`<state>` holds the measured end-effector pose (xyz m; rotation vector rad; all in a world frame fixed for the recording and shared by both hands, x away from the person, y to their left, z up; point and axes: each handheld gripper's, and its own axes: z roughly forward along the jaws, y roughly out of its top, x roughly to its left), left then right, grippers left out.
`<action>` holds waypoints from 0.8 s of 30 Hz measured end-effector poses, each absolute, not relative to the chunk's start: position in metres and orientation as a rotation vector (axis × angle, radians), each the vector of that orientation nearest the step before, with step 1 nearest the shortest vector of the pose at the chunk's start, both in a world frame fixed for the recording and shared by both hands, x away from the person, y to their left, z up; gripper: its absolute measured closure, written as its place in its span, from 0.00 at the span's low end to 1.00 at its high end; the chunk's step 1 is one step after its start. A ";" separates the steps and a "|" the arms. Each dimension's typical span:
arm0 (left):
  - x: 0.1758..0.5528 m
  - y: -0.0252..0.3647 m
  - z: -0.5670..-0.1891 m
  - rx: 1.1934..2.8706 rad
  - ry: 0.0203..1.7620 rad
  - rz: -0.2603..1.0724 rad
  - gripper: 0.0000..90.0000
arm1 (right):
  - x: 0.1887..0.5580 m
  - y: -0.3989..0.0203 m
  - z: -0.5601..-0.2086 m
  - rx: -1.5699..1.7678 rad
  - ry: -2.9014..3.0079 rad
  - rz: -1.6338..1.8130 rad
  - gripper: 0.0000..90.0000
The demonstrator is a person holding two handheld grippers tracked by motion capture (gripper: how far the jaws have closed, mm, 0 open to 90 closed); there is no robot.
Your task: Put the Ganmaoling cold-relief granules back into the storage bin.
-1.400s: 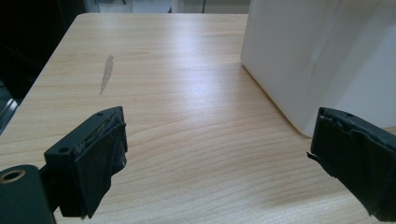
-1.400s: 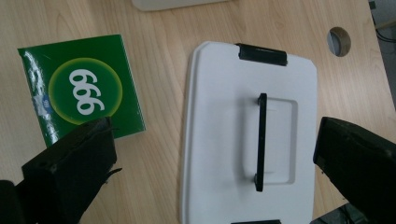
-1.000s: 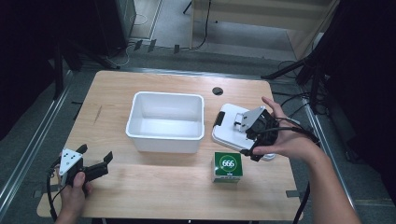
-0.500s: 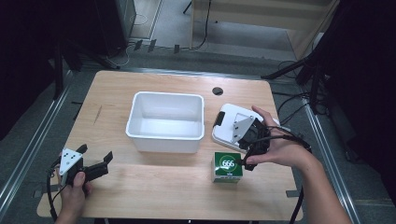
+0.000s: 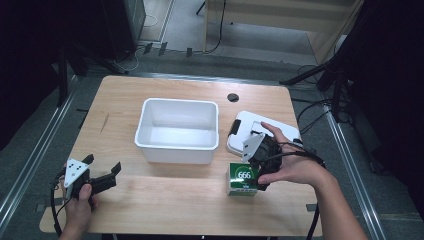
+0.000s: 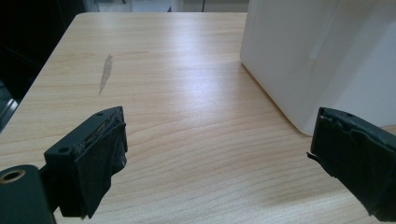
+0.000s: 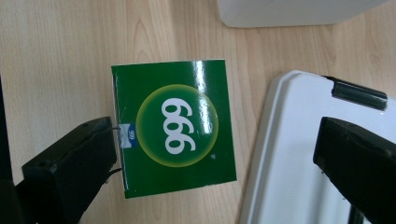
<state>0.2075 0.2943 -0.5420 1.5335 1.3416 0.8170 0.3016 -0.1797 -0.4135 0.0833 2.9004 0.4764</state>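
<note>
Green and glossy, the box point(image 7: 173, 128) marked 999 lies flat on the wooden table point(image 5: 165, 200), directly beneath the right gripper point(image 5: 260, 167), which points down at it. In the right gripper view the jaws stand wide apart and clamp nothing; one jaw sits at the box's edge, the other is over the white lid point(image 7: 299, 154) lying just beside the box. That straddle looks like a line-up for a top-down grasp across the box's width, though the far jaw would appear to land on the lid rather than on bare table, which could foul the closure.

The white bin point(image 5: 177, 130) stands uncovered, near the right gripper and to the far side of the box. It is the likely destination, hence the lid set aside.

The left gripper point(image 5: 102, 175) rests low near the table's front edge, well apart from the box, jaws spread and empty. In its own view the bin's wall point(image 6: 322, 60) rises just ahead of one jaw. It appears parked, clear of the working hand.
</note>
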 end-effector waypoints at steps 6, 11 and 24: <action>0.207 0.294 -0.542 1.537 1.341 0.817 0.05 | 0.300 -0.178 -0.425 0.063 2.922 0.472 0.00; 0.207 0.294 -0.542 1.537 1.341 0.816 0.05 | 0.300 -0.176 -0.434 0.058 2.938 0.466 0.00; 0.207 0.294 -0.542 1.537 1.340 0.815 0.05 | 0.300 -0.174 -0.452 0.047 2.976 0.435 0.00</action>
